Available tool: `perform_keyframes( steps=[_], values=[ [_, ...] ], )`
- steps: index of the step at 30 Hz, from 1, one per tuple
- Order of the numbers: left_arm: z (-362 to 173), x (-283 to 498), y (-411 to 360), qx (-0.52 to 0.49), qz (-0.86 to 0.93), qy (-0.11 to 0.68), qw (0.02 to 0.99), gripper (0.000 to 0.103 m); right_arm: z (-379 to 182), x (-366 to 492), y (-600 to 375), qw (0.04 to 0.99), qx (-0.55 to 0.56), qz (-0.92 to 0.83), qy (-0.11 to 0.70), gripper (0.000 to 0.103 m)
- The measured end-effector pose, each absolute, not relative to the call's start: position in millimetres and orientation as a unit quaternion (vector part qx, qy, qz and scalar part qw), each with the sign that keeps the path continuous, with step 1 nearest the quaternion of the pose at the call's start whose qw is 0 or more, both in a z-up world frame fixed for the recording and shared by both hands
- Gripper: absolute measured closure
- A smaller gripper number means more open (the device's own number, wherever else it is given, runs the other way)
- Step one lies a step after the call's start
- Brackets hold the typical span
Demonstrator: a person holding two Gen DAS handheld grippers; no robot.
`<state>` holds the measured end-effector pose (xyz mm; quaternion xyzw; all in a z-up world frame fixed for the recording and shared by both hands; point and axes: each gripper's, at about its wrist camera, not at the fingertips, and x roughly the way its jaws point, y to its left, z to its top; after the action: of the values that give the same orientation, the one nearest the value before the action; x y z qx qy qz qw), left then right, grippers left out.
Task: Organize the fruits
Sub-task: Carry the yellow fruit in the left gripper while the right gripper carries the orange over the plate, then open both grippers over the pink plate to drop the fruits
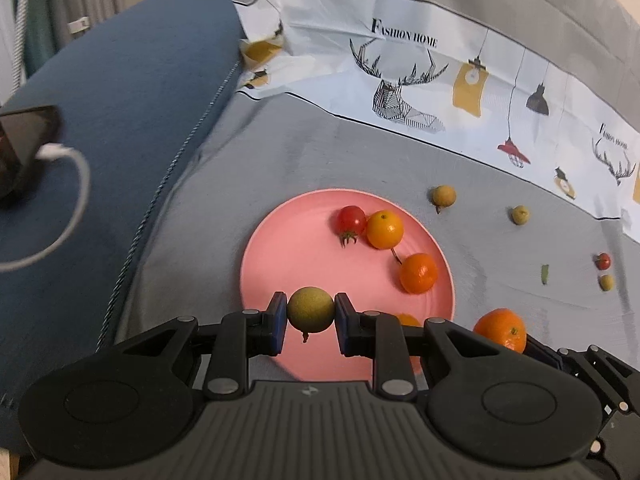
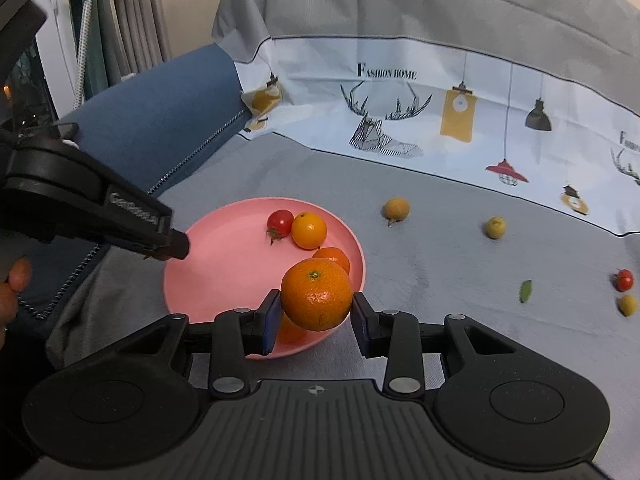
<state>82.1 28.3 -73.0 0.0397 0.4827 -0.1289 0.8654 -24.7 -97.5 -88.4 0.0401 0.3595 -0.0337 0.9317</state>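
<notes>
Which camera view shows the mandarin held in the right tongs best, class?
The right wrist view: the mandarin sits whole and central between the right tongs, its green stem scar facing the camera above the pink plate. The left wrist view shows the mandarin only partly, at its lower right, cut off by the gripper body.

A mandarin point(image 2: 317, 294) is clamped between the fingers point(image 2: 271, 321) of the right gripper point(image 2: 316, 318), held above the near rim of a pink plate point(image 2: 224, 264). On the plate a cherry tomato point(image 2: 280, 222) is seen touching an orange point(image 2: 309, 230), with another mandarin point(image 2: 334, 258) partly hidden behind the held one. The plate is set on a grey cloth point(image 2: 440, 280), near its left edge. The left gripper point(image 2: 176, 244) is seen over the plate's left side; its fingers cannot be made out.
</notes>
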Motion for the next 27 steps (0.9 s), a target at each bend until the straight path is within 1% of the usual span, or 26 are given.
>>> perform_keyframes(
  steps=[7, 16, 17, 18, 19, 20, 21, 22, 23, 27],
  values=[
    [-100, 115, 11, 0.063, -0.135, 0.491, 0.858, 0.075, -111, 5, -100, 0.925, 0.035, -0.025, 0.377, 0.065],
    [-119, 138, 0, 0.086, -0.144, 0.497, 0.852, 0.075, -123, 31, -98, 0.924, 0.022, -0.018, 0.381, 0.064],
    [-119, 138, 0, 0.086, -0.146, 0.497, 0.851, 0.071, -123, 34, -98, 0.924, 0.02, -0.014, 0.382, 0.063],
    [-118, 139, 0, 0.083, -0.15, 0.497, 0.851, 0.05, -123, 36, -97, 0.924, 0.021, -0.009, 0.383, 0.063],
    [-116, 139, 1, 0.079, -0.153, 0.494, 0.852, 0.034, -122, 37, -97, 0.925, 0.023, -0.007, 0.379, 0.057],
    [-112, 137, 3, 0.074, -0.152, 0.487, 0.857, 0.005, -119, 37, -97, 0.927, 0.023, -0.005, 0.375, 0.043],
    [-107, 133, 5, 0.069, -0.147, 0.475, 0.865, 0.0, -116, 36, -97, 0.929, 0.021, -0.002, 0.37, 0.036],
    [-102, 128, 9, 0.064, -0.147, 0.46, 0.873, 0.0, -112, 33, -96, 0.931, 0.018, -0.001, 0.364, 0.026],
    [-98, 123, 11, 0.066, -0.155, 0.455, 0.874, 0.0, -108, 29, -96, 0.934, 0.014, -0.003, 0.358, 0.022],
    [-89, 99, 22, 0.08, -0.157, 0.462, 0.869, 0.0, -97, 2, -101, 0.932, 0.008, -0.004, 0.363, 0.016]
  ],
)
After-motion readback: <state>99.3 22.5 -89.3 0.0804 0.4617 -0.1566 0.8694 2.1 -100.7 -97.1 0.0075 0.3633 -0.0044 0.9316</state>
